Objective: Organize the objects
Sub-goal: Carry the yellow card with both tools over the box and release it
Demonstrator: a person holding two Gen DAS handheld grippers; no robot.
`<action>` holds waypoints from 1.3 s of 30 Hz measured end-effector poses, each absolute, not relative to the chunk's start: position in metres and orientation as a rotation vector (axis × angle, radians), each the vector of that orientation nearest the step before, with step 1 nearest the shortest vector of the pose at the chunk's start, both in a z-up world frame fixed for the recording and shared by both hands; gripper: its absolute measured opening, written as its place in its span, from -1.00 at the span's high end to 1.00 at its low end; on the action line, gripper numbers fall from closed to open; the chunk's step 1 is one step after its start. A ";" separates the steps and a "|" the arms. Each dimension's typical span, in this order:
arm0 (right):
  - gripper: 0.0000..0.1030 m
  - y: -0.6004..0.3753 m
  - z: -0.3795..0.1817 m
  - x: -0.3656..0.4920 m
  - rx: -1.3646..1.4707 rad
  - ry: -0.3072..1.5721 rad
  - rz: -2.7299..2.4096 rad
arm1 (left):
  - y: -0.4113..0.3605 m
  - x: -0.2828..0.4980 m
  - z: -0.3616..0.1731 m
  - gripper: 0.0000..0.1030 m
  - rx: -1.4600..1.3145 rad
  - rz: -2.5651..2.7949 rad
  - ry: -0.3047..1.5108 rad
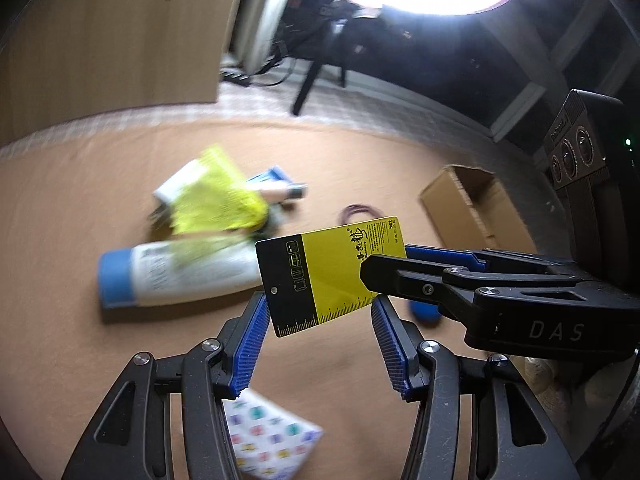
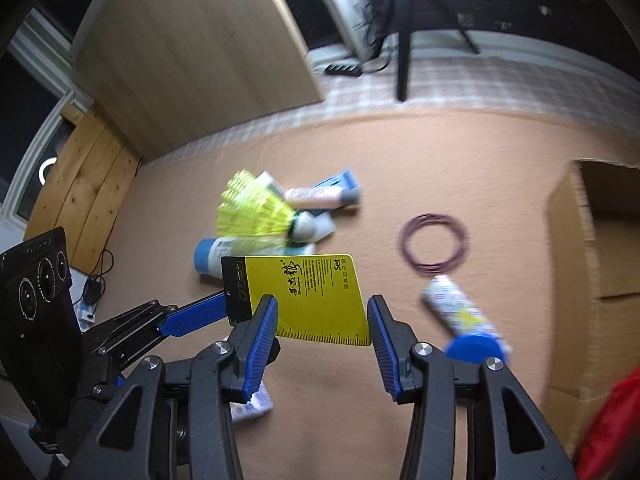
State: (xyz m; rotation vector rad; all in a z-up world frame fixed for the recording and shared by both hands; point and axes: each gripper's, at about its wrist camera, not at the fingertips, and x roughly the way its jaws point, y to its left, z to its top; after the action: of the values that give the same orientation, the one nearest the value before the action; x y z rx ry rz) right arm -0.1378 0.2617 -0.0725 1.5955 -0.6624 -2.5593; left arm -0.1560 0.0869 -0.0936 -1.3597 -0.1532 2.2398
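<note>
Card: a yellow and black card (image 1: 332, 276) with a ruler edge, held up in the air above the brown table (image 1: 360, 160).
Right gripper (image 1: 384, 268): pinching the card's right end.
Left gripper (image 2: 226, 306): fingers either side of the card's black end; cannot tell whether they grip it.
Table: yellow shuttlecock (image 2: 256, 210) and bottles in a far pile, purple ring (image 2: 434, 242) to its right, cardboard box (image 2: 596, 248) at far right.

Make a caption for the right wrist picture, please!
Yellow card between the right gripper fingers, left gripper at its edge, above a messy table.
</note>
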 end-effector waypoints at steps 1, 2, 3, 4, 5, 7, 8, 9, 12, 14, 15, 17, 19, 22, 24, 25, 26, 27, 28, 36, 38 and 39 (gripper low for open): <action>0.17 0.270 -0.069 -0.132 1.590 -0.665 -2.574 | 0.093 -0.155 -0.092 -0.09 -1.352 2.235 -0.149; 0.17 0.274 -0.067 -0.128 1.587 -0.666 -2.583 | 0.100 -0.154 -0.089 -0.09 -1.345 2.229 -0.144; 0.17 0.281 -0.065 -0.124 1.584 -0.669 -2.595 | 0.111 -0.153 -0.087 -0.09 -1.334 2.222 -0.137; 0.17 0.290 -0.062 -0.119 1.581 -0.676 -2.610 | 0.118 -0.153 -0.085 -0.09 -1.328 2.216 -0.132; 0.17 0.295 -0.060 -0.115 1.578 -0.681 -2.619 | 0.126 -0.152 -0.083 -0.09 -1.321 2.209 -0.128; 0.17 0.310 -0.055 -0.106 1.569 -0.697 -2.645 | 0.144 -0.151 -0.080 -0.09 -1.306 2.195 -0.121; 0.17 0.317 -0.054 -0.102 1.566 -0.702 -2.655 | 0.155 -0.151 -0.077 -0.09 -1.297 2.187 -0.115; 0.17 0.323 -0.052 -0.098 1.563 -0.708 -2.665 | 0.162 -0.151 -0.075 -0.09 -1.290 2.181 -0.110; 0.17 0.348 -0.048 -0.085 1.554 -0.726 -2.695 | 0.190 -0.151 -0.070 -0.09 -1.272 2.160 -0.089; 0.17 0.365 -0.046 -0.077 1.553 -0.742 -2.717 | 0.208 -0.150 -0.067 -0.08 -1.262 2.145 -0.081; 0.17 0.372 -0.046 -0.074 1.554 -0.750 -2.726 | 0.217 -0.149 -0.066 -0.08 -1.257 2.137 -0.078; 0.17 0.389 -0.047 -0.066 1.558 -0.773 -2.743 | 0.235 -0.150 -0.064 -0.08 -1.247 2.120 -0.069; 0.17 0.402 -0.048 -0.060 1.563 -0.794 -2.756 | 0.254 -0.149 -0.062 -0.08 -1.237 2.101 -0.057; 0.17 0.424 -0.049 -0.050 1.566 -0.829 -2.775 | 0.280 -0.147 -0.062 -0.08 -1.226 2.082 -0.034; 0.17 0.433 -0.050 -0.045 1.570 -0.841 -2.785 | 0.295 -0.146 -0.062 -0.08 -1.222 2.068 -0.021; 0.17 0.440 -0.050 -0.041 1.572 -0.848 -2.791 | 0.301 -0.146 -0.062 -0.08 -1.221 2.062 -0.016; 0.17 0.445 -0.051 -0.039 1.573 -0.852 -2.796 | 0.309 -0.145 -0.062 -0.08 -1.219 2.055 -0.010; 0.17 0.449 -0.051 -0.037 1.572 -0.856 -2.801 | 0.314 -0.144 -0.062 -0.08 -1.217 2.049 -0.006; 0.17 0.455 -0.050 -0.033 1.570 -0.861 -2.809 | 0.318 -0.144 -0.062 -0.08 -1.216 2.044 -0.004; -0.13 0.474 -0.044 -0.019 1.524 -0.889 -2.886 | 0.343 -0.138 -0.062 -0.23 -1.215 2.031 0.038; -0.14 0.475 -0.043 -0.017 1.519 -0.894 -2.887 | 0.343 -0.137 -0.063 -0.23 -1.217 2.032 0.040; -0.14 0.475 -0.044 -0.017 1.520 -0.895 -2.887 | 0.341 -0.137 -0.063 -0.23 -1.220 2.034 0.039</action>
State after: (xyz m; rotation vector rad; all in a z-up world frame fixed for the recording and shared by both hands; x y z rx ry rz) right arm -0.0165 0.4747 -0.0437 1.5200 -0.8951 -2.8872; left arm -0.1367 0.3408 -0.0633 -1.2197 0.0395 2.0339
